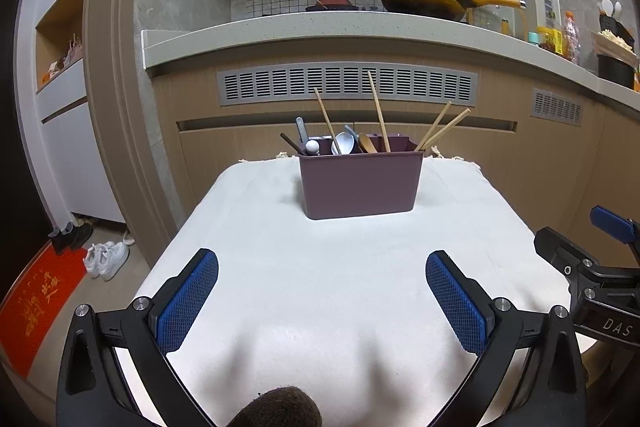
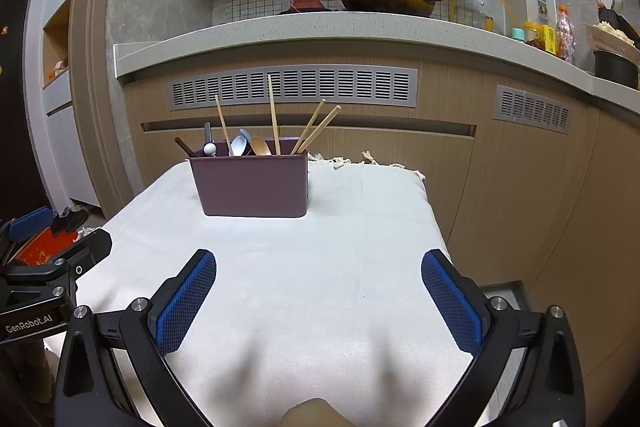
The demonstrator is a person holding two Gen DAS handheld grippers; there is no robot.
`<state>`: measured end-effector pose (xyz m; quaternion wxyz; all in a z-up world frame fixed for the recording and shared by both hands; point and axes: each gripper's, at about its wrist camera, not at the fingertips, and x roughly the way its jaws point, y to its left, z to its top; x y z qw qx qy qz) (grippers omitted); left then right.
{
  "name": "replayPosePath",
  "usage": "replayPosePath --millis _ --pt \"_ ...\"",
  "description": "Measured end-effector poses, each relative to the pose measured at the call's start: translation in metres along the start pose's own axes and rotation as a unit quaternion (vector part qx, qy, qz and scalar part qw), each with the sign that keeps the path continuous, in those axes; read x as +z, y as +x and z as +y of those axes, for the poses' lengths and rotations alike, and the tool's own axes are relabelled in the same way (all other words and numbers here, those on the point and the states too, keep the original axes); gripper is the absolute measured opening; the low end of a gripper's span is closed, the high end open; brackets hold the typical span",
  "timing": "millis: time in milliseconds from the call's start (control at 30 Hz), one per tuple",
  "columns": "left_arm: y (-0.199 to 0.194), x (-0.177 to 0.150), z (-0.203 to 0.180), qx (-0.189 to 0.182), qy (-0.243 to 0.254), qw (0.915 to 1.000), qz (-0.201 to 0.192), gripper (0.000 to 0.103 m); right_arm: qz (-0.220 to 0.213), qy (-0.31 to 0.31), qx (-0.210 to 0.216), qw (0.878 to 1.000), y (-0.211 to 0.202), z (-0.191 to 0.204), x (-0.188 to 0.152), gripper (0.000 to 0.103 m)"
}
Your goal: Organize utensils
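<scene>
A: Both tools first. The left gripper (image 1: 322,301) has its blue pads spread wide with nothing between them, low over the near part of the table. The right gripper (image 2: 319,299) is spread the same way, also empty, just beside it.

B: And the utensils?

A: All standing in the maroon holder (image 1: 360,185) at the far middle of the table, well apart from both grippers. Four wooden chopsticks (image 1: 378,111) lean out at different angles, one pair toward the right end. Near the left end there is a metal spoon (image 1: 344,143), a wooden spoon (image 1: 366,143), and some dark-handled pieces I can't identify.

B: So which step is this?

A: My judgement: either the very start or the very end. Nothing lies loose on the cloth, so the sorting may be finished. If it isn't, the scattered chopsticks look like the job.

B: What would the next move need?

A: A reach forward across the table, then a pinch high on one thin stick. They are slim and tilted, so the pads would have to line up with the lean or the stick could slip or nudge its neighbours.

B: The surface?

A: A white cloth (image 1: 320,247) with a fringed far edge, smooth and otherwise bare.

B: The room?

A: A kitchen: a speckled counter (image 1: 360,25) with a yellow-handled wok (image 1: 424,1), a cartoon wall sticker, vented cabinet fronts, and shoes (image 1: 106,259) by a red mat on the floor at left.
</scene>
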<state>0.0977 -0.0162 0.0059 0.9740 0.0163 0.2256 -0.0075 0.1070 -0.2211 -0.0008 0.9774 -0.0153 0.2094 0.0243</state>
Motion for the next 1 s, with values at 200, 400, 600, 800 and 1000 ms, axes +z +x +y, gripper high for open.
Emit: replayPosePath --millis 200,400,600,800,1000 --pt "-0.0007 -0.0010 -0.0006 -0.001 -0.003 1.0000 0.001 0.103 0.001 0.000 0.000 1.000 -0.0004 -0.0005 -0.0004 0.102" --pt "-0.0014 -0.0014 -0.0010 -0.003 -0.004 1.0000 0.003 0.103 -0.001 -0.002 0.000 1.000 -0.0003 -0.0003 -0.0007 0.102" --pt "-0.0019 -0.0016 -0.0017 -0.003 -0.005 1.0000 0.003 0.103 0.001 -0.001 0.000 1.000 0.0004 -0.0002 -0.0009 0.102" --pt "-0.0028 -0.0029 -0.0044 -0.003 0.000 1.0000 0.002 0.103 0.005 -0.004 0.001 1.000 0.0021 0.0004 -0.0017 0.102" --pt "-0.0022 -0.0039 -0.0050 -0.005 0.000 1.0000 0.004 0.103 0.008 -0.002 0.002 1.000 0.0035 -0.0010 -0.0019 0.102"
